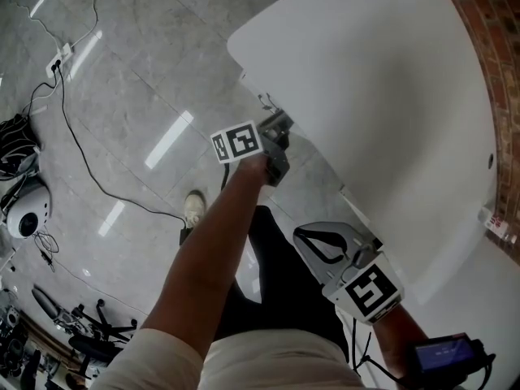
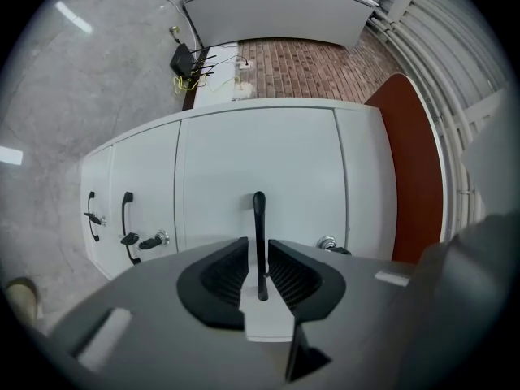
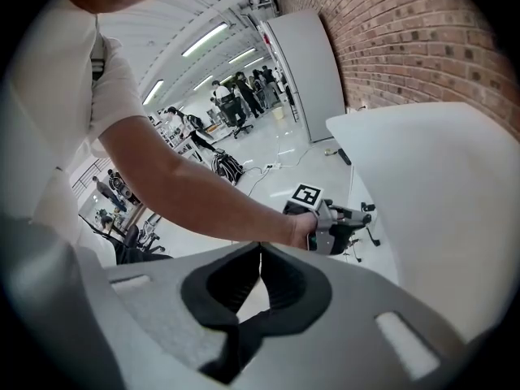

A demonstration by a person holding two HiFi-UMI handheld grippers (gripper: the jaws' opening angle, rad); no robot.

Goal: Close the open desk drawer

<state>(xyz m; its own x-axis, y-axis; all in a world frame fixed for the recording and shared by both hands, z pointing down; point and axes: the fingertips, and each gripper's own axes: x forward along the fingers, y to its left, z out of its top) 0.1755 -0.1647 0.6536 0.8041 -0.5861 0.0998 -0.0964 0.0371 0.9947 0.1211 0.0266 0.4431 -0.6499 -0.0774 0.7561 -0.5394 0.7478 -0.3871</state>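
Note:
The white desk (image 1: 382,96) fills the right of the head view. My left gripper (image 1: 275,146) reaches under its front edge. In the left gripper view the white drawer front (image 2: 260,169) faces me with a slim black handle (image 2: 258,210) standing upright on it. The left gripper (image 2: 259,249) is shut on that handle, one ribbed pad on each side. From the right gripper view the left gripper (image 3: 351,222) shows against the desk's side. My right gripper (image 1: 325,246) hangs back near my body, apart from the desk. Its jaws (image 3: 260,250) are shut with nothing between them.
Two more black handles (image 2: 126,214) and keyed locks (image 2: 160,237) sit on the fronts to the left. A brick wall (image 1: 496,31) runs behind the desk. Cables (image 1: 77,145) cross the grey floor, with equipment (image 1: 28,218) at the far left. My shoe (image 1: 193,208) is below the left gripper.

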